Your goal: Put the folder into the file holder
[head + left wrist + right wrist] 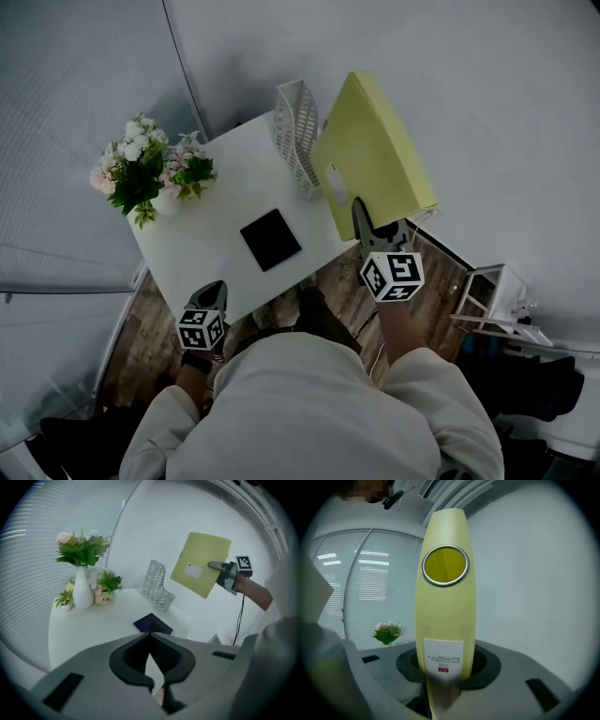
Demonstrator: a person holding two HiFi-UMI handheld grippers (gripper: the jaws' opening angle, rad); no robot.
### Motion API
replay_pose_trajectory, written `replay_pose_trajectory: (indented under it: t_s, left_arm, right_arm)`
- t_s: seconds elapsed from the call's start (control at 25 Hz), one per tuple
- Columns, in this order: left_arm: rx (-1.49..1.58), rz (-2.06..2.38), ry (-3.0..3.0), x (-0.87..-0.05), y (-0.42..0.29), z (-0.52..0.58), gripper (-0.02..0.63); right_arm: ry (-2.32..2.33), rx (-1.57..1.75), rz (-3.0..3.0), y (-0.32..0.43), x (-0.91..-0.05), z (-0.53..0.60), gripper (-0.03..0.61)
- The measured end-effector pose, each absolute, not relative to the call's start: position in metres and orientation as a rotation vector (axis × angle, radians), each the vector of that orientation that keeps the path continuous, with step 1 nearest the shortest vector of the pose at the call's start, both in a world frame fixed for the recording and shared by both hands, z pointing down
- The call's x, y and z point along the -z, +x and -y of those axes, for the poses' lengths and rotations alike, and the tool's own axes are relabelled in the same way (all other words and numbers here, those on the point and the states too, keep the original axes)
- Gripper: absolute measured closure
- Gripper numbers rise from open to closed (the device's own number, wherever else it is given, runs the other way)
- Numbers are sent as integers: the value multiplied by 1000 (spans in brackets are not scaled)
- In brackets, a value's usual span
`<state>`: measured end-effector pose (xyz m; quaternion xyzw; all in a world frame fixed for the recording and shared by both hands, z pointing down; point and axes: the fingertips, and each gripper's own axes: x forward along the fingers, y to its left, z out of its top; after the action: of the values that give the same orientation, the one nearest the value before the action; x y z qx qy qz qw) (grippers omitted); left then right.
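Observation:
My right gripper (364, 221) is shut on a yellow-green box folder (375, 155), held up in the air just right of the white table (211, 239). In the right gripper view the folder's spine (446, 602) with its ring hole and white label fills the middle between the jaws. A white perforated file holder (297, 131) stands at the table's far edge, just left of the folder. From the left gripper view, the folder (201, 564) hangs above and right of the file holder (158, 591). My left gripper (210, 298) hovers at the table's near edge, shut with nothing in it.
A dark notebook (271, 239) lies in the middle of the table. A vase of flowers (136, 173) and small potted plants (192, 173) stand at the table's left end. A white wire rack (497, 300) sits on the floor to the right.

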<state>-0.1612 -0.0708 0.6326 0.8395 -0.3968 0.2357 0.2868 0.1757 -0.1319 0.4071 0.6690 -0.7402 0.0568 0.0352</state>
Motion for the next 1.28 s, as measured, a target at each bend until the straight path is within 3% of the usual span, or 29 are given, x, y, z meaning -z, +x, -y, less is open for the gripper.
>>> replay_pose_trajectory:
  t_s: [0.64,1.28]
  left_arm:
    - [-624,1296,1995,-636,-139,126,604]
    - [-733,1292,1819,-673,-132,123,606]
  right_arm:
    - [1895,-144,2420,187,-456,305,426]
    - [1812,-142,2462,170,-553,338,422]
